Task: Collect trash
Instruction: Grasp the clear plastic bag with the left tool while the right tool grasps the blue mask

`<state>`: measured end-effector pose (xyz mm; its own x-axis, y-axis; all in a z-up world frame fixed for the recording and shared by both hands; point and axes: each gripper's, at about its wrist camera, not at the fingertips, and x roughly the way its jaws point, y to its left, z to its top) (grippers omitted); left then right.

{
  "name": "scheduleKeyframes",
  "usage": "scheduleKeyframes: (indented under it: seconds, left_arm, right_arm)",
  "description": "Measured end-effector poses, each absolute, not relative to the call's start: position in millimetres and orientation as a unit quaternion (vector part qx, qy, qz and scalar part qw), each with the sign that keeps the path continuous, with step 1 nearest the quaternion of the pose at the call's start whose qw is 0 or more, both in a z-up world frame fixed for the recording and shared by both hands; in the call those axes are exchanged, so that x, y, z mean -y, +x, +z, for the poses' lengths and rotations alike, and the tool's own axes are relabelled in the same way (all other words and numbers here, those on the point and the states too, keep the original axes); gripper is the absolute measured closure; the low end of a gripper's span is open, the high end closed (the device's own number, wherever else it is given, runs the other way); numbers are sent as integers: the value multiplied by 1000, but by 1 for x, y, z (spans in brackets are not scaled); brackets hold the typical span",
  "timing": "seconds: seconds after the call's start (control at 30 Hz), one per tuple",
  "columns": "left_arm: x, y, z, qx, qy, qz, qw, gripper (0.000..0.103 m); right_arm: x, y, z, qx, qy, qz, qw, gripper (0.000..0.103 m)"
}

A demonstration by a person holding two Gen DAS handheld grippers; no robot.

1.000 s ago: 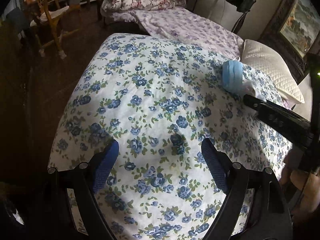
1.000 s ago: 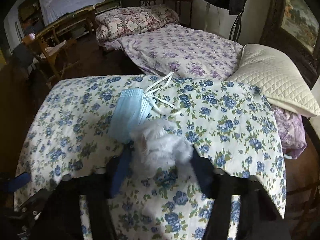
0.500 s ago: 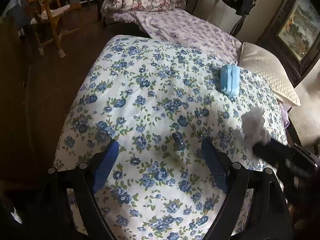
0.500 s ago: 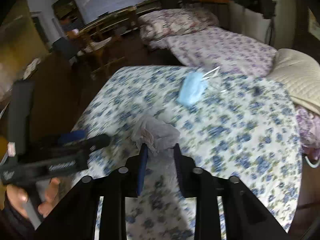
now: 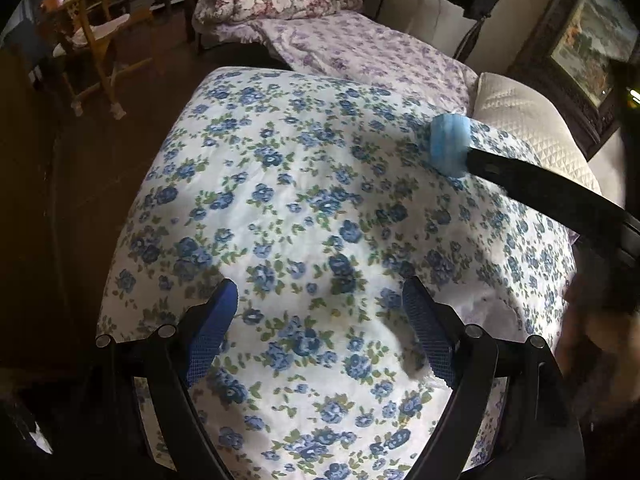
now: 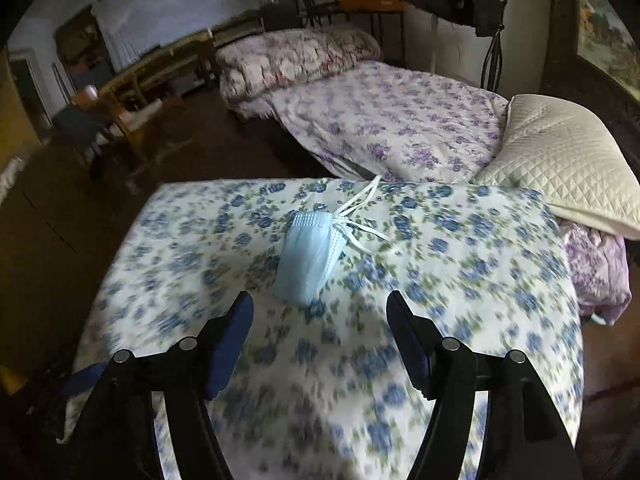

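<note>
Your right gripper has just been opening its jaws; they now stand apart with nothing between them, pointed down at the blue face mask. The mask lies folded on the blue-flowered quilt, just ahead of the fingertips and slightly left of the midline between them, with its white ear loops trailing off the far end toward the purple-flowered bedspread.

Your left gripper hangs released too, jaws wide and empty over the near part of the quilt, well apart from the mask. From its view, the right gripper's dark finger reaches in from the right, its tip at the mask's edge.

The step in hand looks like picking up the mask. To do it well, bring the right jaws forward and a touch left so the folded body sits squarely between the pads, then lower until the tips press lightly into the quilt. Close across the narrow width of the fold, not along its length, and aim for the thick middle, not the loops, which would likely slip or let the mask dangle. The quilt is soft, so you risk pinching fabric along with the mask; keep the descent shallow and lift slowly to check that only the mask comes up. The quilted cream pillow lies off to the right, out of your way.
</note>
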<state>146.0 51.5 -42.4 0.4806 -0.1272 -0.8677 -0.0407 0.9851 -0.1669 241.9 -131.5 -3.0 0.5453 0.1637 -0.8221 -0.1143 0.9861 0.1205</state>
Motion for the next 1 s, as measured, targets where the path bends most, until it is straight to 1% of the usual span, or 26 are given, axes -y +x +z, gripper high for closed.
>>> scheduleKeyframes:
  seconds: [0.13,0.2,0.23,0.3,0.4,0.5,0.6,0.7,0.8,0.9,1.0]
  left_arm:
    - [-45,147,-42,-511,-80,-42,855,21]
    - [-41,147,-43,-513,-76,-47,854,21]
    - [-39,146,-43,-513,-73,-49,854,21]
    - [-35,143,-42,-510,-67,-54,856,21]
    - [-31,140,-39,-500,-68,-76,860,21]
    - [-20,139,-41,-497,-55,-92,861,21]
    - [-7,135,-39,-494,-40,-110,862,21]
    - [3,128,-31,-477,-25,-121,870,21]
    - [4,122,-23,-466,-32,-132,875,21]
    - [4,118,-18,-459,-39,-138,877,21]
    - [8,115,-18,-463,-38,-145,874,21]
  right_arm:
    - [111,261,-18,-477,-2,64,876,37]
    - [110,266,-23,-487,-6,60,871,67]
    - [112,265,-22,-488,-1,58,871,79]
    - [117,254,-13,-477,13,57,877,79]
    - [136,228,0,-482,53,73,872,79]
    - [167,175,19,-467,58,67,880,79]
    - [198,137,23,-465,86,58,879,79]
    - [224,90,23,-452,102,30,886,78]
    - [235,62,15,-449,128,23,884,78]
    - [239,44,5,-450,148,27,880,78]
    - [231,41,0,-457,128,34,880,78]
